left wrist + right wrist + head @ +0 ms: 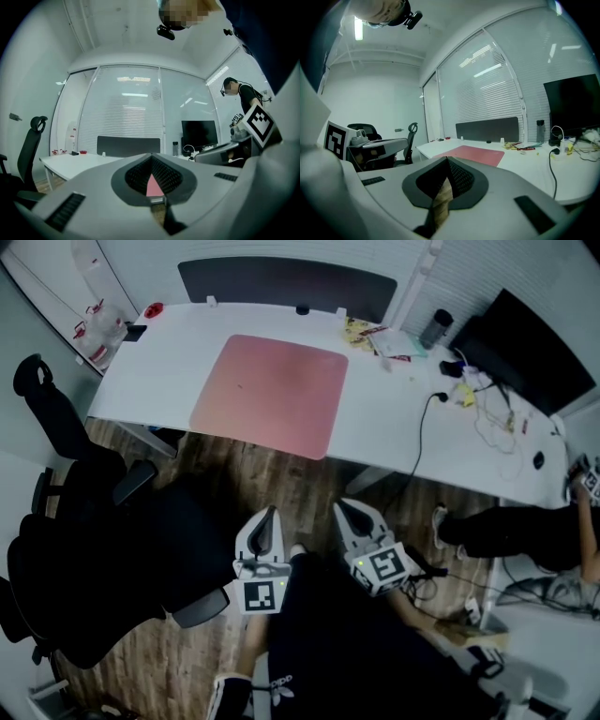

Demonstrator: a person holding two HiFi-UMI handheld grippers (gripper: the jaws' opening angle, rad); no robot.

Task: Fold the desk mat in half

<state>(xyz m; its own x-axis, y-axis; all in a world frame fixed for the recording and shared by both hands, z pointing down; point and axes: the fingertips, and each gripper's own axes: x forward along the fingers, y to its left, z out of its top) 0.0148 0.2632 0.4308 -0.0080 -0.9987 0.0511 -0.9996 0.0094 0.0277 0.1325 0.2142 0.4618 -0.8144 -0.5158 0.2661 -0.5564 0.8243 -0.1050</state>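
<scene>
The pink desk mat (pixel 272 395) lies flat and unfolded on the white desk (pixel 394 427), its near edge at the desk's front rim. Both grippers hang over the wooden floor, short of the desk and apart from the mat. My left gripper (pixel 270 513) is shut with nothing in it, and my right gripper (pixel 340 506) beside it is also shut and empty. In the left gripper view the jaws (pixel 151 155) meet at the tip, and a sliver of the mat (pixel 153 186) shows behind them. The right gripper view has the mat (pixel 471 154) ahead, beyond the closed tips (pixel 447 160).
Black office chairs (pixel 84 521) stand at the left on the wooden floor. A monitor (pixel 534 343), cables (pixel 483 404), a dark bottle (pixel 435 329) and papers (pixel 375 337) crowd the desk's right end. Another person (pixel 525 526) is at the right. A dark panel (pixel 286 282) backs the desk.
</scene>
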